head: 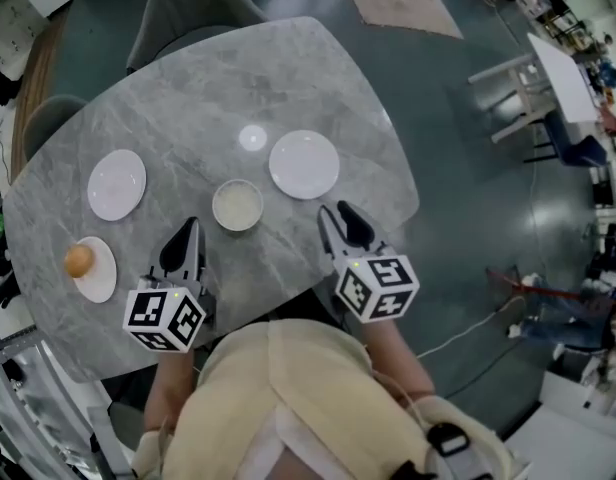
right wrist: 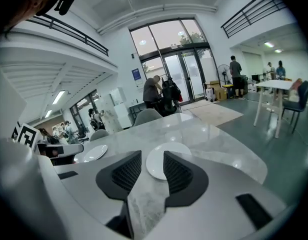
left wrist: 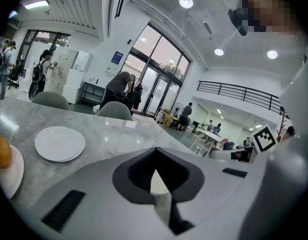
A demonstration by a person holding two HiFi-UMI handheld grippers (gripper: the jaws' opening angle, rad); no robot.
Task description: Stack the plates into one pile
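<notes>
Several white dishes lie apart on the grey marble table: a plate at the left, a larger plate at the right, a shallow bowl between them and a small saucer behind it. My left gripper is shut and empty, near the front edge just left of the bowl; its own view shows the left plate ahead. My right gripper stands open and empty just short of the larger plate, which shows between its jaws.
An orange sits on another white plate at the table's front left corner; the left gripper view shows the orange too. Grey chairs stand behind the table. A second white dish lies left of my right gripper.
</notes>
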